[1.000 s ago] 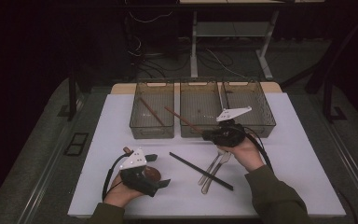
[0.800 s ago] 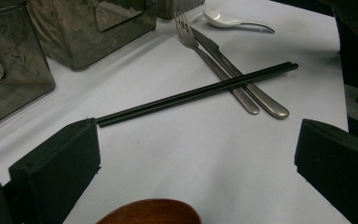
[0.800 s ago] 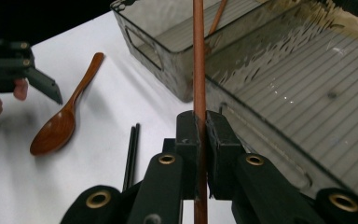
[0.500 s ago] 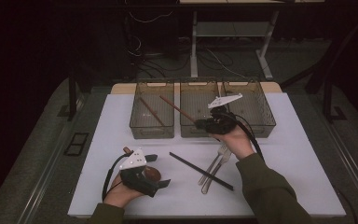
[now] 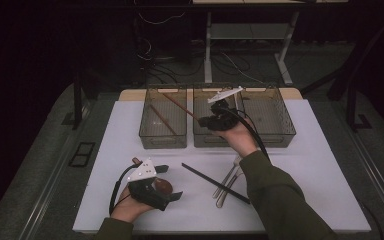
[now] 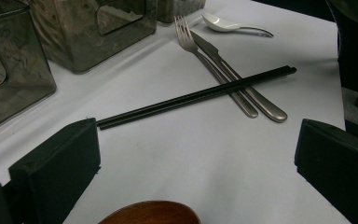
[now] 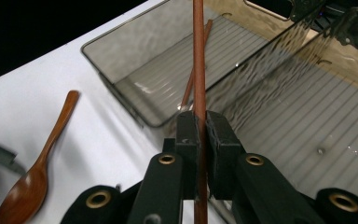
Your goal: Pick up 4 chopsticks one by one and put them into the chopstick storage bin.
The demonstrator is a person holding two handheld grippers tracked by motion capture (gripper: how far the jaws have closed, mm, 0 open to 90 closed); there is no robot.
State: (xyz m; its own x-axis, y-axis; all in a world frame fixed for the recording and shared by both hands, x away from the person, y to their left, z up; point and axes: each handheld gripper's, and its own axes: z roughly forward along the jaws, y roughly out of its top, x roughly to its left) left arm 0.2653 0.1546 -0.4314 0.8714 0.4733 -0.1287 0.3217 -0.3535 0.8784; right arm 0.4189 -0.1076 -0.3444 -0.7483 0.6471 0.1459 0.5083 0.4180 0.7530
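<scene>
Firmly clamped, the right gripper (image 7: 199, 133) holds a brown chopstick (image 7: 198, 56) over the leftmost bin (image 7: 168, 60); the left gripper (image 6: 191, 154) gapes wide.

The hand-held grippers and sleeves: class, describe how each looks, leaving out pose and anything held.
Each hand-held gripper, left and right, has a black body topped by a pale three-cornered plate, with a black cable trailing back. The jaws are thick black blocks; the right gripper view shows brass-coloured rivets on black linkage arms. The person wears olive-green sleeves.
</scene>
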